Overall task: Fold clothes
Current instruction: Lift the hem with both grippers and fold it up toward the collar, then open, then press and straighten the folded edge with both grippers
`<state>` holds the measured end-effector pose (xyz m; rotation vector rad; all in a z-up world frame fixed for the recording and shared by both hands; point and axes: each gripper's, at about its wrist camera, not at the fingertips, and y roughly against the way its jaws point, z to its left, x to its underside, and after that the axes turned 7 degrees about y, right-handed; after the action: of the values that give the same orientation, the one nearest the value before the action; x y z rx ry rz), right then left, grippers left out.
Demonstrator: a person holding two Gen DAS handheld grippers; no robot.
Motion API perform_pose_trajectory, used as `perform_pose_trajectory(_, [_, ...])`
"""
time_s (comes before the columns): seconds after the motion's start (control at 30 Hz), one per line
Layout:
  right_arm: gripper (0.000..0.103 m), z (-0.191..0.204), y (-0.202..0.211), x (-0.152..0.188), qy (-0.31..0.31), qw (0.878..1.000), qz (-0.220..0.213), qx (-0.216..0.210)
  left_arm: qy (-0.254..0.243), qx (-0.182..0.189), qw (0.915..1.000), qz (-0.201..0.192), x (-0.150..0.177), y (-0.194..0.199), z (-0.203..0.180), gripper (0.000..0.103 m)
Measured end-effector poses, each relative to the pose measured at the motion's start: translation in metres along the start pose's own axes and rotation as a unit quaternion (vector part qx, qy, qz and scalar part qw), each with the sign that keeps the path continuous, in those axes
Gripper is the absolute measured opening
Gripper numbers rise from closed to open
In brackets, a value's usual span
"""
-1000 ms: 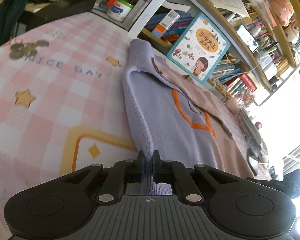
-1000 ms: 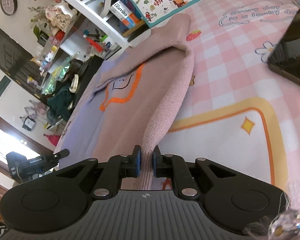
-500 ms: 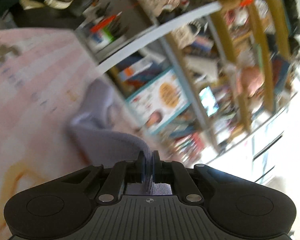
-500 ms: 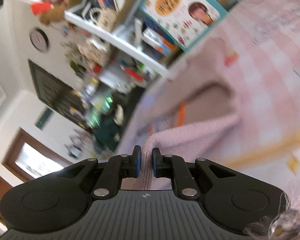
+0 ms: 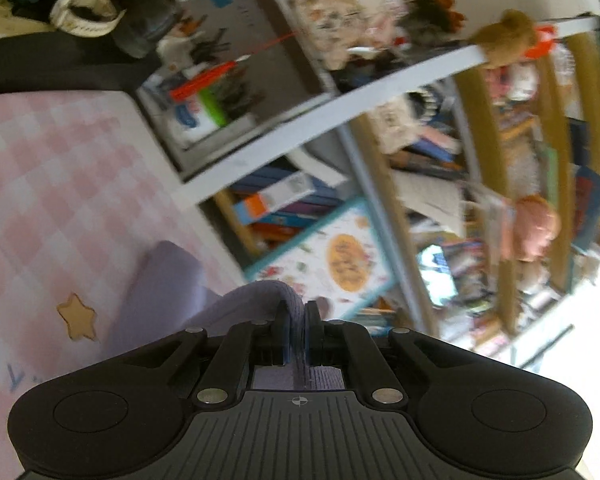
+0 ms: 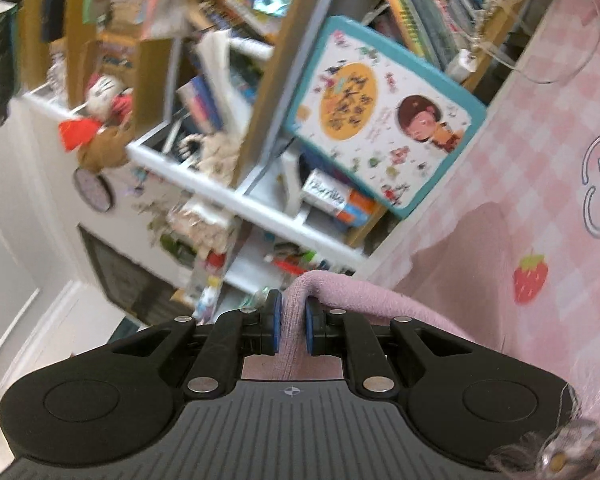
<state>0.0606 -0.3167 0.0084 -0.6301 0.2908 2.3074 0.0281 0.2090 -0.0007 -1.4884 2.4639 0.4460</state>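
A knit sweater, lavender on one half and dusty pink on the other, lies on a pink checked cloth. In the left wrist view its lavender part (image 5: 160, 292) arches up from the cloth into my left gripper (image 5: 296, 328), which is shut on the hem. In the right wrist view the pink part (image 6: 440, 280) rises the same way into my right gripper (image 6: 292, 324), shut on that edge. Both held edges are lifted above the table. The sweater's front is hidden below the grippers.
The pink checked tablecloth (image 5: 40, 200) with a star print and a strawberry print (image 6: 530, 278) spreads left and right. A crowded bookshelf (image 5: 420, 160) stands right behind the table, with a teal picture book (image 6: 384, 116) leaning on it. A thin cable (image 6: 560, 68) lies at the far right.
Both grippers have lifted their sweater edges up and carried them toward the bookshelf; the views tilted up, so the sweater's orange-trimmed front has dropped out of sight.
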Motion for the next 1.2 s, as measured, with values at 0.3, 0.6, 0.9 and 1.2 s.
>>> perform_pose_trajectory(0.3, [0.011, -0.056, -0.043, -0.002, -0.034, 0.997, 0.014, 0.066, -0.004, -0.077, 0.9969, 0.016, -0.009, -0.048, 0.034, 0.006])
perform_pose_trajectory(0.6, [0.041, -0.074, -0.052, 0.000, -0.034, 0.995, 0.022, 0.094, 0.008, -0.109, 0.9936, 0.029, -0.012, -0.056, 0.043, 0.033])
perform_pose_trajectory(0.9, [0.056, -0.036, -0.026, -0.010, 0.097, 0.985, 0.005, 0.141, -0.209, -0.108, 0.9718, 0.018, 0.001, -0.035, -0.021, 0.055])
perform_pose_trajectory(1.2, [0.013, -0.008, -0.069, 0.012, 0.309, 0.915, 0.090, 0.244, -0.399, -0.165, 0.8980, 0.087, 0.054, -0.078, -0.045, 0.024])
